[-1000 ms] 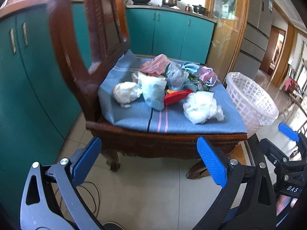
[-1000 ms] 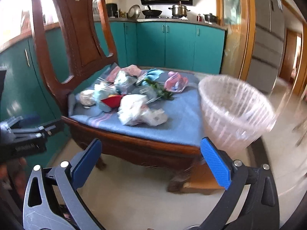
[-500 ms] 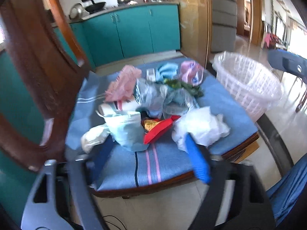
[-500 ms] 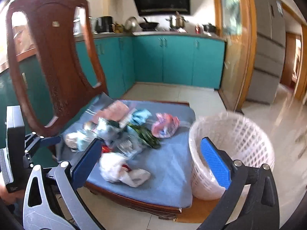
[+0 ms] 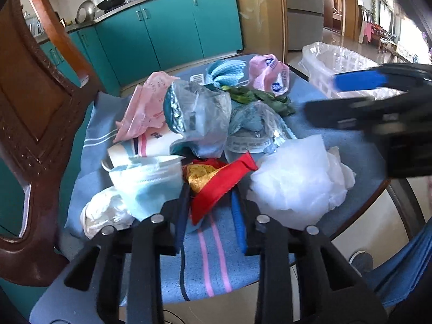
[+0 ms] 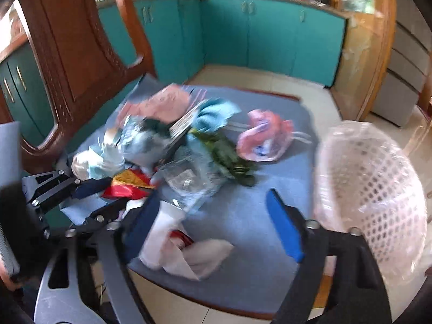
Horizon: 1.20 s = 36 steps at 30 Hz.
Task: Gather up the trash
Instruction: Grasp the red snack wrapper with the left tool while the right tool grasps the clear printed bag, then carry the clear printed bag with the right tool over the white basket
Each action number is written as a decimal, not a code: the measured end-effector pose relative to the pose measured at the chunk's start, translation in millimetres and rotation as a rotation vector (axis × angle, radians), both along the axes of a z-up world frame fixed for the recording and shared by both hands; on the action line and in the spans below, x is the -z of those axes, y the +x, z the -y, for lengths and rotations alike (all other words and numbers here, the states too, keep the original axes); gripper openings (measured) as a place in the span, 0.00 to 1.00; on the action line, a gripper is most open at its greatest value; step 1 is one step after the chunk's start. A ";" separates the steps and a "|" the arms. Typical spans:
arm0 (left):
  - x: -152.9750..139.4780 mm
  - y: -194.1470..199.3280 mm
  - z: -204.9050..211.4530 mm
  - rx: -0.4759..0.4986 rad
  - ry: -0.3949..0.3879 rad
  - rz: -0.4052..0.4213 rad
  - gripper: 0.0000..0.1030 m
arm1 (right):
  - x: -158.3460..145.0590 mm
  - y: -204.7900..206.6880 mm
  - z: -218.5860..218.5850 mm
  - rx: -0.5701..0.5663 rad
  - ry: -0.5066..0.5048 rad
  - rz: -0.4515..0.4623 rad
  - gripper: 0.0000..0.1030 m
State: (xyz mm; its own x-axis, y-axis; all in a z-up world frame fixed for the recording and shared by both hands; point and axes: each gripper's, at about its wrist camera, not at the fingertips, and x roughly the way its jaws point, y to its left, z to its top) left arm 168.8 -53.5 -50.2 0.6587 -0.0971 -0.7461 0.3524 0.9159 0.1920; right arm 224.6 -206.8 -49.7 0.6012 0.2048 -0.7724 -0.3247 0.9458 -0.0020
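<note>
My left gripper (image 5: 210,202) was low over the front of the chair seat (image 5: 210,256), its jaws drawn close on either side of the red wrapper (image 5: 221,183). I could not tell whether the pads actually pinched it; the wrapper's lower end lay between them. My right gripper (image 6: 216,226) hung above the seat's front right part with its jaws spread wide and nothing between them but a white tissue wad (image 6: 189,248) below the left pad.

The trash lay heaped on the blue seat cloth (image 6: 270,202). Front left sat a face mask (image 5: 145,178) and beside it a crumpled white bag (image 5: 105,213) near the seat's left edge. Front right lay a large white plastic bag (image 5: 294,178), close to the front rim. Behind these were a clear plastic bag (image 5: 197,113), a pink paper wrapper (image 5: 145,108), a blue cloth (image 5: 226,70), green leaves (image 5: 259,97) and a pink printed bag (image 5: 270,73) near the back edge.

The white basket (image 6: 372,189) stood just off the seat's right edge, lined with a thin bag, mouth open. Bare cloth showed between the heap and that edge. The chair back (image 6: 75,62) walled off the left side. The right view was blurred.
</note>
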 end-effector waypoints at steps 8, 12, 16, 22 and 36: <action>-58.6 -36.5 -42.4 -0.049 -0.193 0.145 0.15 | 30.2 33.7 -27.8 -0.003 -0.117 -0.107 0.26; -83.4 -54.1 -72.2 -0.098 -0.373 0.218 0.15 | 9.7 20.3 -9.4 0.011 -0.036 -0.059 0.01; -91.3 -57.6 -86.8 -0.155 -0.453 0.247 0.15 | -28.5 -16.8 15.2 0.013 0.065 0.058 0.01; -96.1 -59.7 -94.4 -0.186 -0.540 0.239 0.15 | -59.7 -55.5 46.2 0.016 0.218 0.130 0.01; -94.6 -74.2 -60.6 -0.212 -0.485 0.231 0.15 | -53.4 -68.1 56.0 0.046 0.273 0.126 0.01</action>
